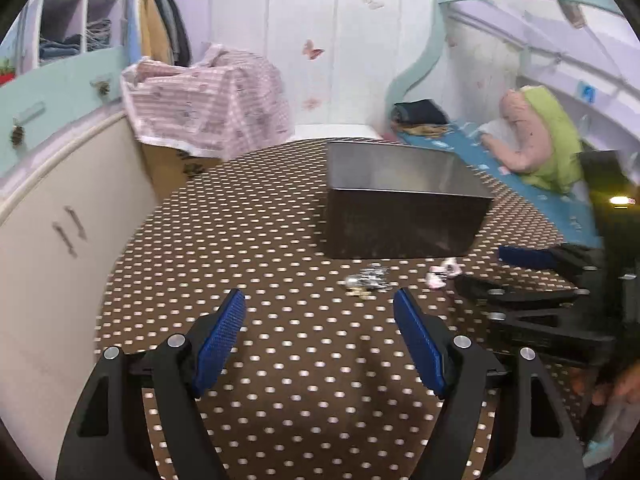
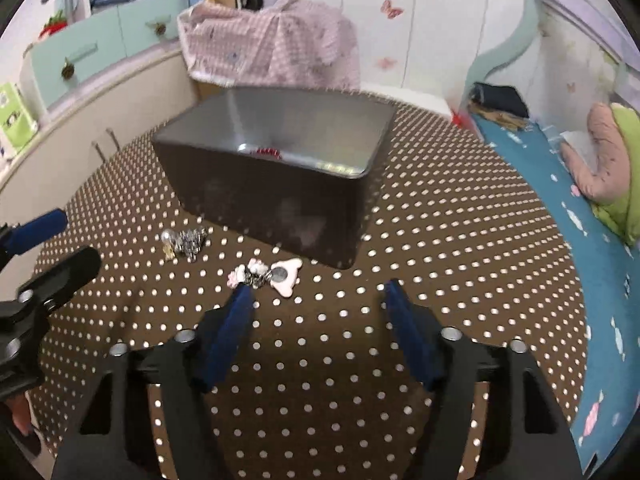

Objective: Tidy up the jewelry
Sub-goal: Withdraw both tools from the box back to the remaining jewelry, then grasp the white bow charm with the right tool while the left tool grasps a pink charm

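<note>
A dark metal box [image 1: 400, 220] [image 2: 276, 196] stands open on the round brown dotted table [image 1: 280, 340] [image 2: 440, 260]. Something red [image 2: 267, 152] lies inside it. In front of the box lie a silver jewelry cluster [image 1: 366, 278] [image 2: 186, 242] and a pink-and-white piece with a silver charm [image 1: 442, 274] [image 2: 266, 276]. My left gripper [image 1: 320, 300] is open, just short of the silver cluster, with nothing between its blue pads. My right gripper [image 2: 316, 290] is open; its left fingertip [image 2: 242, 296] sits right by the pink piece. It also shows at the right in the left wrist view [image 1: 520, 276].
A cream cabinet [image 1: 52, 240] runs along the left of the table. A pink checked cloth [image 1: 208, 100] covers a box behind it. A bed with a blue sheet [image 2: 580, 220] and pillows [image 1: 540, 136] lies to the right.
</note>
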Tool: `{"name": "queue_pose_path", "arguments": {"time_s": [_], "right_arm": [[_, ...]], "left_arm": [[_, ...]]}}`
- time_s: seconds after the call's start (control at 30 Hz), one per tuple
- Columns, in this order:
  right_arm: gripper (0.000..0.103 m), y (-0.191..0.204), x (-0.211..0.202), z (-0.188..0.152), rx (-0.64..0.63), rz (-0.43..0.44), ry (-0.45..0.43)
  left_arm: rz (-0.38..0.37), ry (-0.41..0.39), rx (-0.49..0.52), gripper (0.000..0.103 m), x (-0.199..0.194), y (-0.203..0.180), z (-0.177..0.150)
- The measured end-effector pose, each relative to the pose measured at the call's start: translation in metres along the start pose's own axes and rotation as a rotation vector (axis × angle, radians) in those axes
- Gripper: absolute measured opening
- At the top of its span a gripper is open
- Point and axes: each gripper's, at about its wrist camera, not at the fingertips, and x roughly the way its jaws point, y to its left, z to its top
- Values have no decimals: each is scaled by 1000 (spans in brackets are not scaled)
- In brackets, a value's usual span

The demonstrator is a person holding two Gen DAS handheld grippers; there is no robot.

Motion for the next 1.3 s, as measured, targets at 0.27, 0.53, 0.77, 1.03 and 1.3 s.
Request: {"name": "queue_pose_path", "arguments": {"time_s": [0.27, 0.53, 0.77, 1.03, 1.3], "right_arm": [[43, 6, 13, 11, -26, 27, 14], [29, 8, 12, 13, -16, 47, 18], [29, -15, -1, 0, 53, 42, -1], [29, -63, -28, -15, 167, 40, -68], [29, -103, -34, -17, 230, 35, -113]], "left_arm": [[-94, -4, -50, 79, 2, 4, 0], [-139, 23, -33, 79, 9, -9, 4], [-166, 46, 2, 79, 16, -32, 10], [-196, 95, 67, 77, 38, -63, 17], [-162, 160, 79, 63, 71, -79, 24]]}}
